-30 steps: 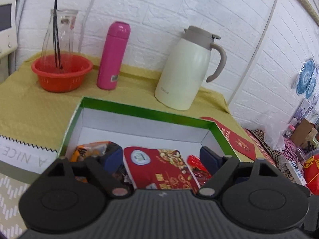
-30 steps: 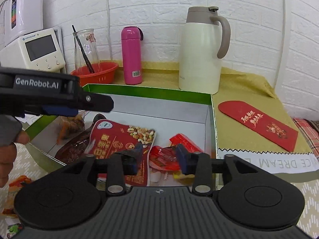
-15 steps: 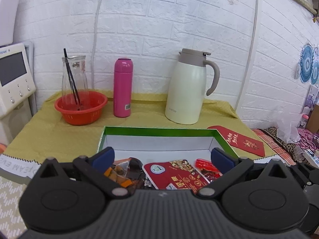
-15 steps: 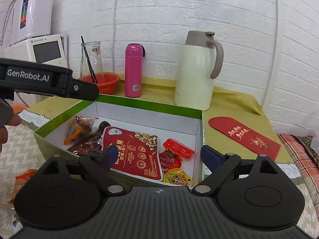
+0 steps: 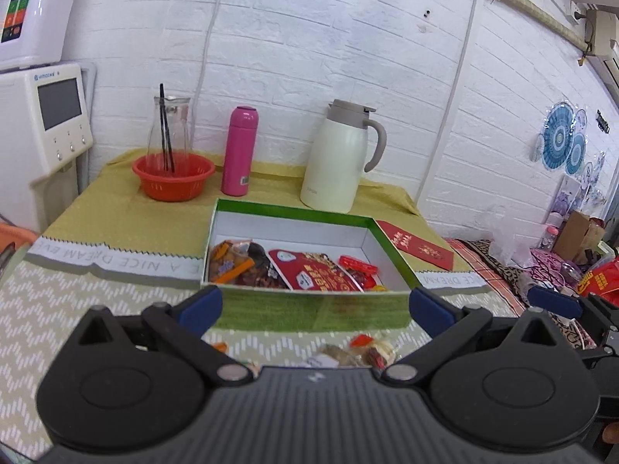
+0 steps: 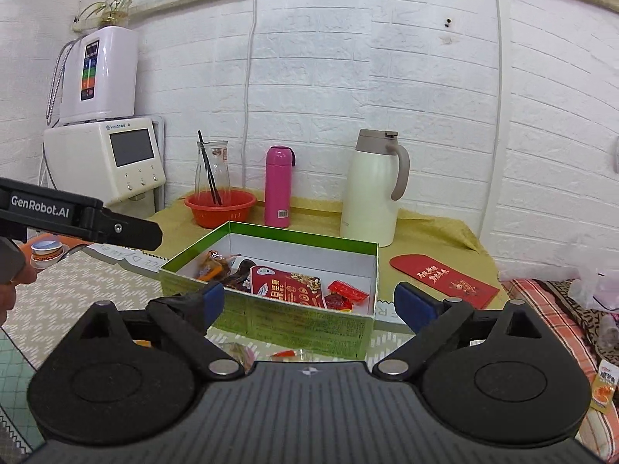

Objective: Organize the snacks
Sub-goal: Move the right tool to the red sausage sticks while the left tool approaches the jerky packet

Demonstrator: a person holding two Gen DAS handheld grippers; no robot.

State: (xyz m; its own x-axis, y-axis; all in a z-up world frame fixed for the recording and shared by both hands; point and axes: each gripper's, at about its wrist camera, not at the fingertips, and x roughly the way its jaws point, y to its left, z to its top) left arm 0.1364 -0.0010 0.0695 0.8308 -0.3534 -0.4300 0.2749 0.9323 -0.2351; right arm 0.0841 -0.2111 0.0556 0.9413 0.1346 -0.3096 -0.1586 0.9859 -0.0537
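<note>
Closest to the lens in each wrist view, the left tool (image 5: 315, 305) and the right tool (image 6: 308, 301) are hanging over the counter (image 5: 77, 309) with their blue pads spread wide; the jaws of both have just been opening, and nothing is sitting between either pair. Just beneath the left tool, a few loose wrapped snacks (image 5: 359, 350) are lying on the zigzag-patterned cloth, short of the box. A little farther on, the green-rimmed box (image 5: 294, 208) is sitting open on the counter, and the task's goods are resting inside it: a large red nut packet (image 5: 313, 272) is lying flat in the middle, an orange-and-clear bag (image 5: 228, 257) is lying at its left against a dark sachet, and small red sachets (image 5: 358, 265) are lying at its right. In the right wrist view, the same box is showing its near green wall, and the left tool's black arm, marked with white lettering, is reaching in from the left edge with part of a hand (image 6: 7, 290) behind it. Beside the box on its right, a red envelope (image 6: 445, 280) is lying flat on the yellow cloth. Behind the box, an orange bowl (image 5: 173, 172) holding a glass carafe, a pink flask (image 5: 240, 150) and a cream jug (image 5: 340, 158) are standing upright near the white brick wall.
</note>
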